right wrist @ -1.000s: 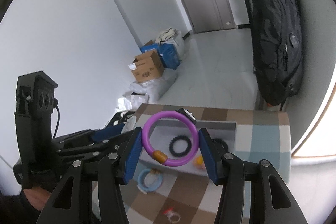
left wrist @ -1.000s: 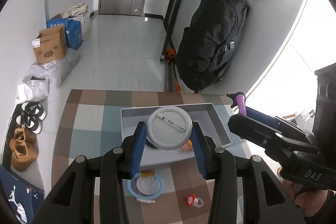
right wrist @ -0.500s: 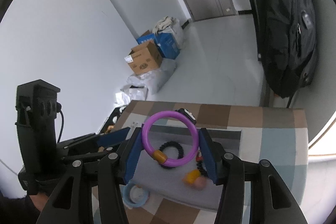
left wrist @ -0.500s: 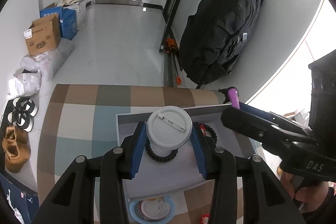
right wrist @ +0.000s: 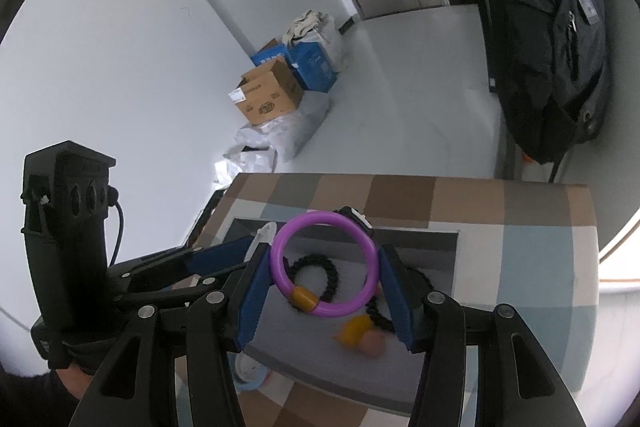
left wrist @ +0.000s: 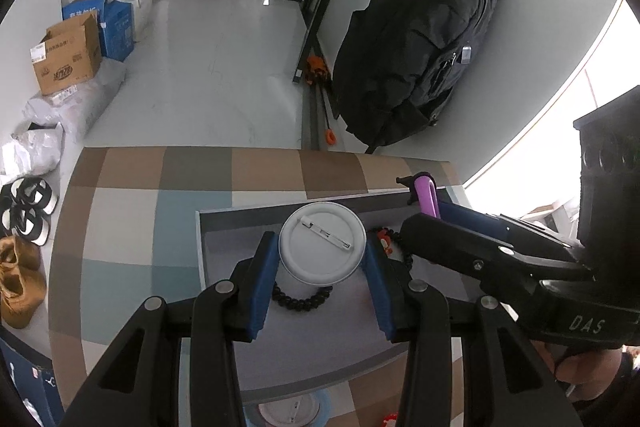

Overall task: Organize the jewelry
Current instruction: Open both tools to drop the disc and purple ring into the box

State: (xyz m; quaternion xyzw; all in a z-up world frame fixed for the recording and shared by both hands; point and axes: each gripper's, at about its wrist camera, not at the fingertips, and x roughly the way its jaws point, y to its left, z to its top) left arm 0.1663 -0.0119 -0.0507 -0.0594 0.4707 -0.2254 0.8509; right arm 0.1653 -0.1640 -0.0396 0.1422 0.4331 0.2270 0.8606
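My left gripper (left wrist: 322, 259) is shut on a round white pin badge (left wrist: 322, 247), back side up, held over the grey tray (left wrist: 224, 355). My right gripper (right wrist: 324, 275) is shut on a purple bangle (right wrist: 280, 269) with an orange clasp, also above the tray (right wrist: 420, 241). A black bead bracelet (left wrist: 300, 301) lies in the tray under the badge and also shows in the right wrist view (right wrist: 330, 277). A beaded strand with orange and pink charms (right wrist: 360, 337) lies in the tray's right part. The right gripper appears in the left wrist view (left wrist: 428, 201) to the right of the badge.
The tray sits on a checkered tablecloth (left wrist: 132, 211). A blue-rimmed round badge (left wrist: 288, 411) and a small red ring (left wrist: 390, 419) lie on the cloth in front of the tray. A black backpack (left wrist: 416, 39), cardboard boxes (left wrist: 68, 55) and shoes (left wrist: 24, 203) stand on the floor beyond.
Both grippers have moved forward over the tray with their items still held. The badge and ring on the cloth have slid toward the bottom edge of the view.
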